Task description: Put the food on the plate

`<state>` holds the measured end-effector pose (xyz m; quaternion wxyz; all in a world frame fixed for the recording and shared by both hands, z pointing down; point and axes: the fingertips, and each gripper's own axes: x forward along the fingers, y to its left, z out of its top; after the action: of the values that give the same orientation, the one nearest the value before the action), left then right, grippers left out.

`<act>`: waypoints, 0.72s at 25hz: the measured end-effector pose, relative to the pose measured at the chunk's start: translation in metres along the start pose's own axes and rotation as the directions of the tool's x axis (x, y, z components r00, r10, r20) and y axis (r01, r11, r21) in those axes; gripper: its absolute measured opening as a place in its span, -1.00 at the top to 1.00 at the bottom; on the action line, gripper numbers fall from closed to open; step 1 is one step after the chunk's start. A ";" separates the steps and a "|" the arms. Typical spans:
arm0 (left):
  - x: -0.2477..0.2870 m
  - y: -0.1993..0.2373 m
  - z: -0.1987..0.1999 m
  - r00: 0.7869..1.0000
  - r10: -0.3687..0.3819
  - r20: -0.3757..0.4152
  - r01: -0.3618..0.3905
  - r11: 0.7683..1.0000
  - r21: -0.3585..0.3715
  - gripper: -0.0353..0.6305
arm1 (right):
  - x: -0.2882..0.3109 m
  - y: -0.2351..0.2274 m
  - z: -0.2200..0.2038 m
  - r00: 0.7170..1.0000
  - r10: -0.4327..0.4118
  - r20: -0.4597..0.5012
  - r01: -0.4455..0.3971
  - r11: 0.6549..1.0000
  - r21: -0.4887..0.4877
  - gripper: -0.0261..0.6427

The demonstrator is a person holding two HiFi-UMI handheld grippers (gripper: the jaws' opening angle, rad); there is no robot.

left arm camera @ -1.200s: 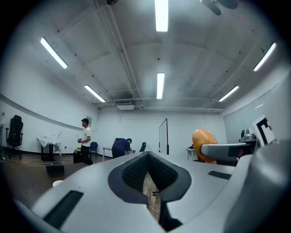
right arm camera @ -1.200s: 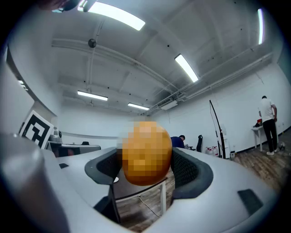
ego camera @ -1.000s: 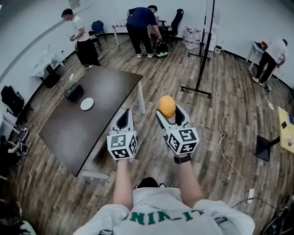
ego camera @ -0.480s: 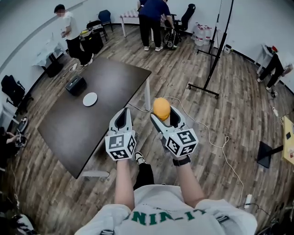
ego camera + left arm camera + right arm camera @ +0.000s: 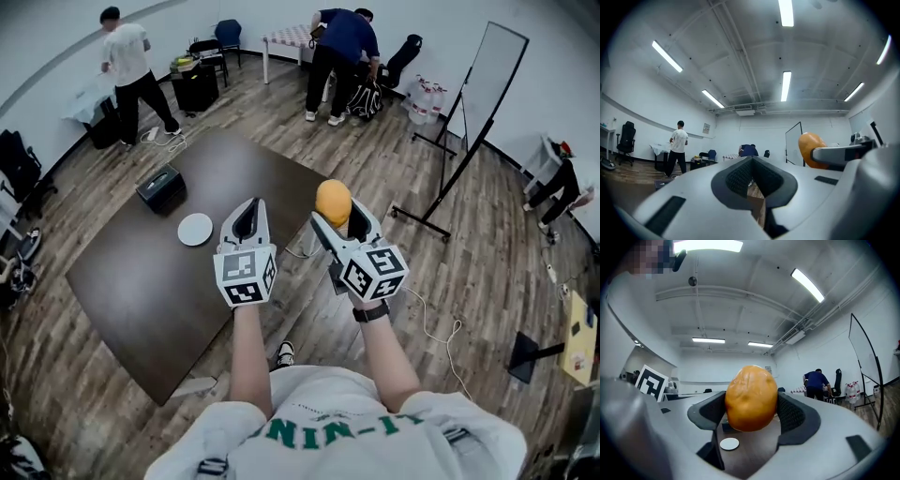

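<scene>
Food [image 5: 751, 398], orange and round, is pinched between the jaws of the right hand-held gripper [image 5: 339, 217]. It is held up in the air, likely so it can be carried over. The left hand-held gripper [image 5: 248, 217] is pressed together with nothing in it. Farther off, the white plate [image 5: 195, 229] is seen on the dark bench [image 5: 141, 281], with nothing on it yet.

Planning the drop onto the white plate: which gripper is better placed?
Right. The right gripper holds the orange food between its jaws; the left gripper is shut and empty, though it hangs nearer the plate.
</scene>
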<state>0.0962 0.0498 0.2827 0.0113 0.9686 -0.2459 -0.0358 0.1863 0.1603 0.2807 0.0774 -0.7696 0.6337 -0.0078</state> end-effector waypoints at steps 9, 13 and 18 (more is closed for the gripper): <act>0.065 0.151 -0.019 0.997 0.073 -0.013 -0.073 0.997 -0.019 0.86 | 0.176 0.037 -0.043 0.993 0.105 -0.057 -0.104 0.994 0.017 -0.11; 0.069 0.205 -0.039 0.985 0.168 -0.026 -0.169 0.985 -0.027 0.86 | 0.240 0.058 -0.065 0.975 0.208 -0.081 -0.206 0.978 0.039 -0.11; 0.075 0.269 -0.063 0.953 0.300 -0.053 -0.302 0.953 -0.035 0.86 | 0.309 0.094 -0.101 0.922 0.366 -0.130 -0.359 0.930 0.075 -0.11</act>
<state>0.0383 -0.2221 0.3517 0.0433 0.9200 -0.3893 -0.0160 0.1439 -0.1699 0.3421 0.0513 -0.6345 0.7686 -0.0635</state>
